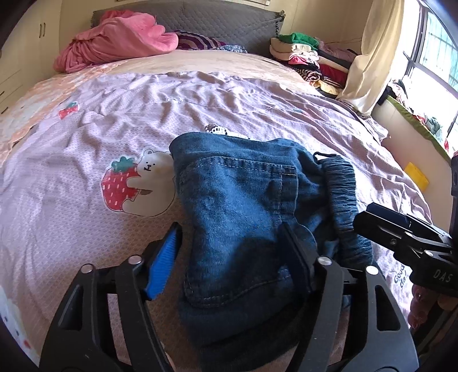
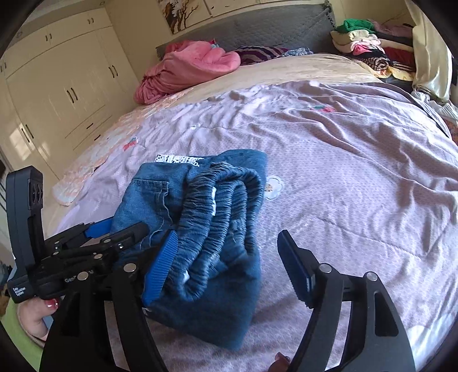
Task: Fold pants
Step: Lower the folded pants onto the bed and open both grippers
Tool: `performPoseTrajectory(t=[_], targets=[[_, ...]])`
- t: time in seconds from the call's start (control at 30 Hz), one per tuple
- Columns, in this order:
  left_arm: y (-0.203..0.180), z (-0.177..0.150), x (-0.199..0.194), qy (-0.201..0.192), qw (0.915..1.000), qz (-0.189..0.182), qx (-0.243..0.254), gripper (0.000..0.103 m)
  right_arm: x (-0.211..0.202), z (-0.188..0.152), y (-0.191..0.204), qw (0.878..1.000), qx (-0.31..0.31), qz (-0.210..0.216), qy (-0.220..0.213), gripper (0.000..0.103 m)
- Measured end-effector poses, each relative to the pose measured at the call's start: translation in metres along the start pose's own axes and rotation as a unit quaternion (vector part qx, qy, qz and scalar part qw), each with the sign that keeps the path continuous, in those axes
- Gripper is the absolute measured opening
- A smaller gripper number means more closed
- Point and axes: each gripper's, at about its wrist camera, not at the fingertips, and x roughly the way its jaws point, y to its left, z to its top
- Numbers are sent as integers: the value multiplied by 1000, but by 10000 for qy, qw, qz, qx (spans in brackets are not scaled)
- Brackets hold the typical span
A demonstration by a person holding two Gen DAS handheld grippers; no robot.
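Blue denim pants (image 1: 243,206) lie folded in a small bundle on the lilac bed sheet (image 1: 114,120), elastic waistband on the right side. My left gripper (image 1: 232,246) is open, its jaws spread over the near part of the bundle, not closed on it. In the right wrist view the pants (image 2: 200,229) show with the gathered waistband on top. My right gripper (image 2: 226,257) is open, its left pad against the waistband, its right pad over bare sheet. The left gripper (image 2: 114,231) appears at the left of that view; the right gripper (image 1: 386,226) shows at the right edge of the left view.
A pink blanket (image 1: 114,40) is heaped near the grey headboard (image 1: 200,20). A stack of folded clothes (image 1: 309,57) stands at the far right of the bed, beside a cream curtain (image 1: 369,57). White wardrobes (image 2: 65,85) line the left wall.
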Motion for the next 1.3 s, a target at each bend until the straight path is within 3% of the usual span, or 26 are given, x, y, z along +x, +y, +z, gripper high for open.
performPoseTrajectory(t=[0.23, 0.33, 0.67, 1.3], targets=[[-1, 0, -10, -89, 10000, -3, -19, 73, -12, -3, -4, 9999, 22, -124, -113, 76], [-2, 1, -15, -144, 9999, 23, -5, 77, -17, -5, -3, 9997, -25, -170, -154, 87], [-3, 3, -33, -294, 9995, 113, 9, 92, -35, -5, 7, 9984, -245, -370, -360, 94], [-10, -6, -74, -488, 9986, 206, 51, 93, -81, -14, 24, 9951, -413, -567, -694, 98]])
